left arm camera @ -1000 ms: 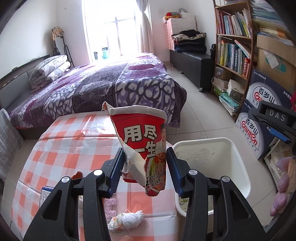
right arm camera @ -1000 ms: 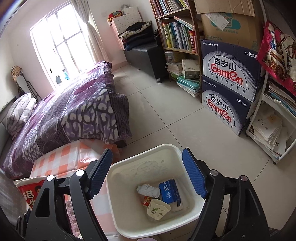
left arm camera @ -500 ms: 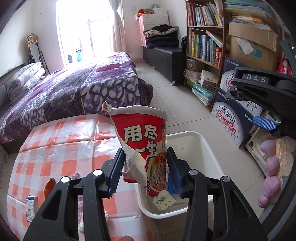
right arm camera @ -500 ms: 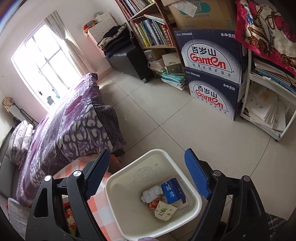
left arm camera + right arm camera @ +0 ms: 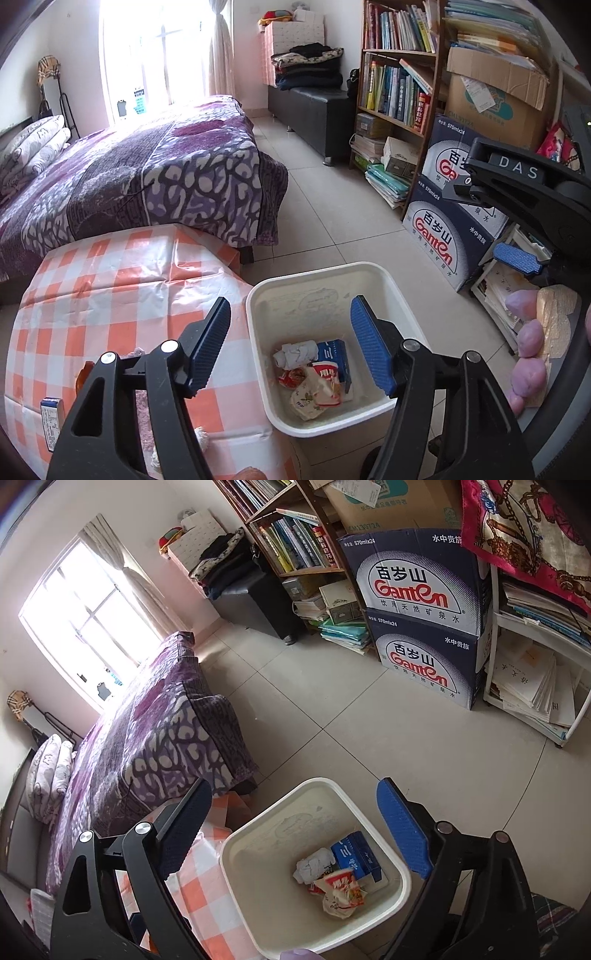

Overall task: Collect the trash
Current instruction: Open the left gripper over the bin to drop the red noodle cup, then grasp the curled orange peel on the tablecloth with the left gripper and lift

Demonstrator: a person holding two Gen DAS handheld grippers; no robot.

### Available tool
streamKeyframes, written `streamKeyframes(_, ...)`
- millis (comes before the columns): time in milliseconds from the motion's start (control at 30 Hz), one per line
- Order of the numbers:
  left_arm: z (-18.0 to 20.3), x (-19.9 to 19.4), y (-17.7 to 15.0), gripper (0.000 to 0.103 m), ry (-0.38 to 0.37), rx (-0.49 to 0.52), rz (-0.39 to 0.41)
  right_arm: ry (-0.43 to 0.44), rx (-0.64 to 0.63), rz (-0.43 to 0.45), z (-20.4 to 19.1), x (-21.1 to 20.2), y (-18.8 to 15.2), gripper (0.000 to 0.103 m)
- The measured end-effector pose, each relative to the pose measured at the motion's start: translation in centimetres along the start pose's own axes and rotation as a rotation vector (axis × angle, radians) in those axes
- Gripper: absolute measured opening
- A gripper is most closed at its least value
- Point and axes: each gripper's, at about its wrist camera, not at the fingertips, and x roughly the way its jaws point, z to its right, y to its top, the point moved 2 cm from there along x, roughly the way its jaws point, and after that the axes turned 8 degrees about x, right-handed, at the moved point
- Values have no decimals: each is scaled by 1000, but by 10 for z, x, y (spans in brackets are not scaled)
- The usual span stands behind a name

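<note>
A: Left gripper (image 5: 290,345) hangs right over the white trash bin (image 5: 384,275), its jaws just spreading, nothing between them. The red noodle cup (image 5: 327,382) lies inside on the pile, beside a blue carton (image 5: 338,354) and a crumpled tissue (image 5: 295,352).

B: Right gripper (image 5: 295,834) too: jaws just widening, empty, aimed down at the same bin.

A: Sensible spot for that bin, tucked against the checked tablecloth (image 5: 110,295). More to collect there, I'd judge: a small carton (image 5: 50,422) sits at the table's near edge.

Sunlit window (image 5: 147,59), purple-covered bed (image 5: 147,173), tiled floor (image 5: 325,221)
</note>
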Motion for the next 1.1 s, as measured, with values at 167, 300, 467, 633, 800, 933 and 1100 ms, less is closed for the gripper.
streamKeyframes(167, -22, 0, -10, 67, 54, -6, -35, -9, -52, -7, -11, 3, -12, 90)
streamKeyframes(300, -47, 2, -24, 72, 91, -37, -71, -17, -123, -51, -26, 13, -29, 93)
streamKeyframes(467, -76, 15, -47, 73, 151, -66, -164, -31, -237, -103, -49, 24, -56, 95)
streamKeyframes(633, -110, 29, -69, 78, 220, -59, -289, -38, -331, -144, -69, 31, -81, 96)
streamKeyframes(800, -153, 37, -89, 78, 265, -99, -375, -28, -401, -200, -86, 38, -106, 96)
streamKeyframes(933, -190, 43, -104, 78, 271, -158, -454, -18, -486, -245, -101, 42, -129, 96)
streamKeyframes(1100, -230, 49, -128, 78, 228, -265, -543, 7, -574, -323, -116, 47, -157, 96)
